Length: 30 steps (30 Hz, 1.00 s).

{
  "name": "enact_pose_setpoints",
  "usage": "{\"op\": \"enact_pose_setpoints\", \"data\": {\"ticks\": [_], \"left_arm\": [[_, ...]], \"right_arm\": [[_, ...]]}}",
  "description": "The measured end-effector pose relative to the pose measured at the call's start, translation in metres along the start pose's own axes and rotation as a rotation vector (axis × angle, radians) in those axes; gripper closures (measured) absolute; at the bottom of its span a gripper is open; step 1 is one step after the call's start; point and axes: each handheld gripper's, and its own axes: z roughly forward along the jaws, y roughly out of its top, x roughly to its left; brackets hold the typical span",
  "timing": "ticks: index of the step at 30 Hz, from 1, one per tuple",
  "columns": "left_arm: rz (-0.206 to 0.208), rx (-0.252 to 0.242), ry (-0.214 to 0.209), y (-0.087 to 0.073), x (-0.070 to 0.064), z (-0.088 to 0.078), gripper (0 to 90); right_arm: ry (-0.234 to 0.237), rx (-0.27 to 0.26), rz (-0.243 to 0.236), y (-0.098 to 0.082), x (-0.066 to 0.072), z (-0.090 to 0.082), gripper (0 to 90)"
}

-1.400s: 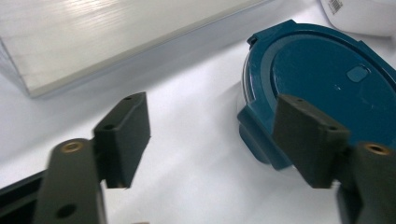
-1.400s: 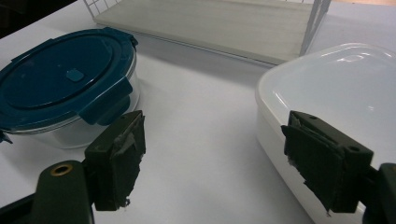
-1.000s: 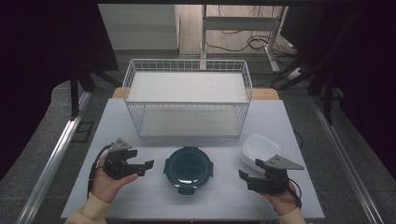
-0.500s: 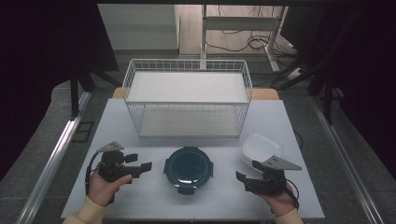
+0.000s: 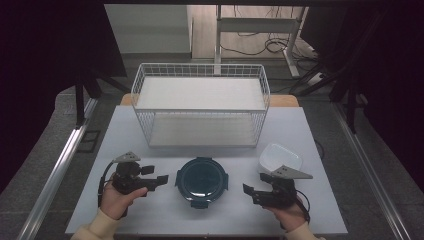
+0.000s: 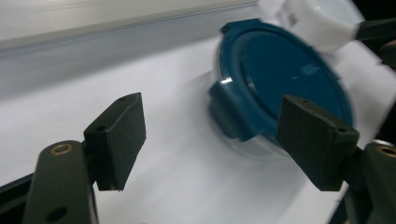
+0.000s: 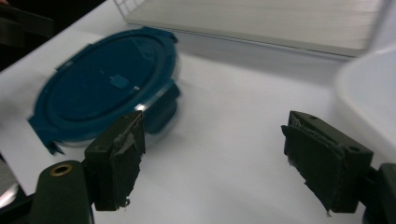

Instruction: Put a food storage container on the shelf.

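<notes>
The white bowl (image 5: 280,158) is partly hidden behind the right tongs (image 5: 250,191). Both left tongs (image 5: 162,179) and right tongs flank the blue-lidded container (image 5: 202,180), spread and empty.

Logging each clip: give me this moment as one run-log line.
left tool: open, beside round blue-lidded container, apart | right tool: open, apart | white container: behind right tool | wire basket: far side

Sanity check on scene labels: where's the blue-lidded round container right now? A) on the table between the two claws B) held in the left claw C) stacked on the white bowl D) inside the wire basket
A: the blue-lidded round container sits on the table, between the open left claw and right claw, neither touching it.
</notes>
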Motion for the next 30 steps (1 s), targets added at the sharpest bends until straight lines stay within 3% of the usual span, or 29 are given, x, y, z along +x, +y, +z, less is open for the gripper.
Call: {"op": "enact_pose_setpoints", "data": {"ticks": [6, 9, 14, 17, 30], "left_arm": [[-0.068, -0.007, -0.085, 0.004, 0.004, 0.007, 23.9], [-0.086, -0.003, -0.103, 0.005, 0.004, 0.012, 23.9], [-0.130, 0.026, -0.144, 0.008, 0.004, 0.027, 23.8], [-0.185, 0.039, -0.195, 0.007, 0.007, 0.036, 22.9], [-0.208, 0.072, -0.232, 0.004, 0.007, 0.048, 22.6]], "right_arm": [[0.079, 0.036, 0.053, 0.008, 0.016, 0.023, 20.3], [0.126, 0.053, 0.116, 0.011, 0.020, 0.035, 20.0], [0.151, 0.073, 0.170, 0.012, 0.018, 0.046, 19.6], [0.179, 0.091, 0.220, 0.013, 0.016, 0.054, 19.1], [0.203, 0.122, 0.268, 0.010, 0.019, 0.066, 19.1]]}}
